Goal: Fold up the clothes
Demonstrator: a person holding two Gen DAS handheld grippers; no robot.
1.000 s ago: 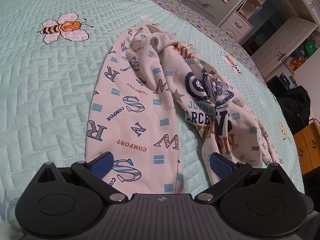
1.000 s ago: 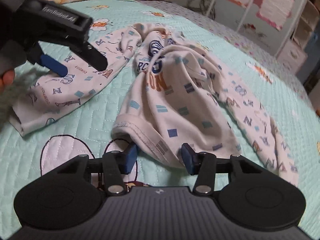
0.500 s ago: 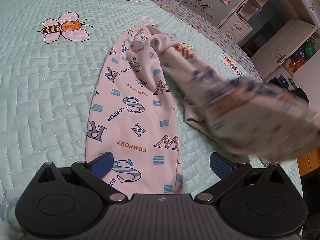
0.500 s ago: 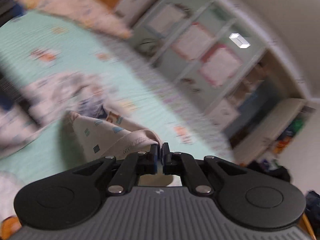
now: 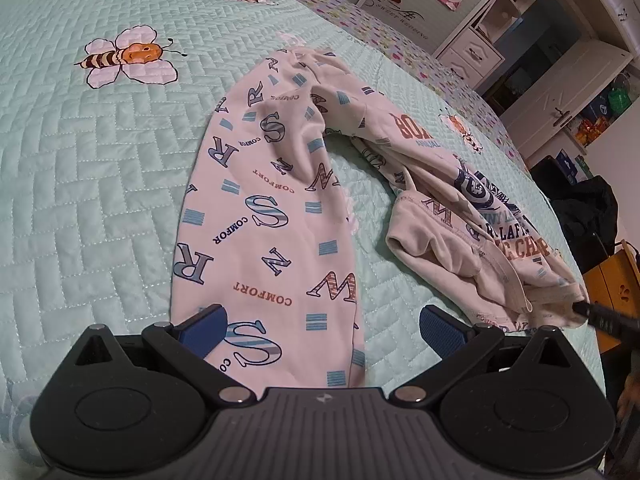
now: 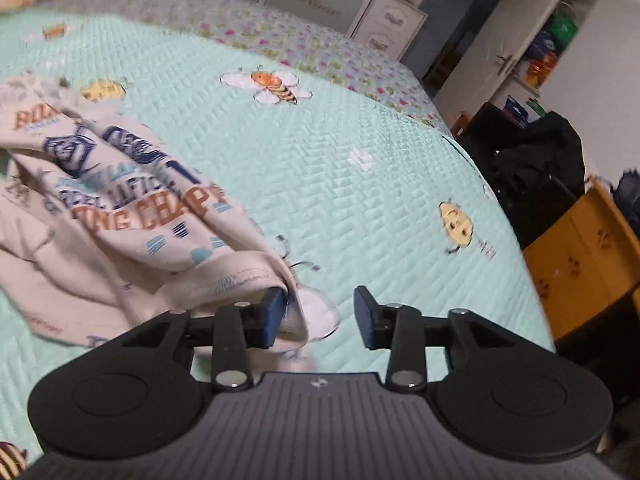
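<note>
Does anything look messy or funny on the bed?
Yes. The letter-print shirt is not flat: one sleeve lies smooth near the left gripper, but the body is twisted and bunched, its hem turned inside out by the right gripper, whose jaws have just opened. The bedspread looks tidy.

You work over a bed covered by a mint quilted bedspread stitched with bees; directly on it sprawls one cream letter-printed garment, crumpled at your right.
</note>
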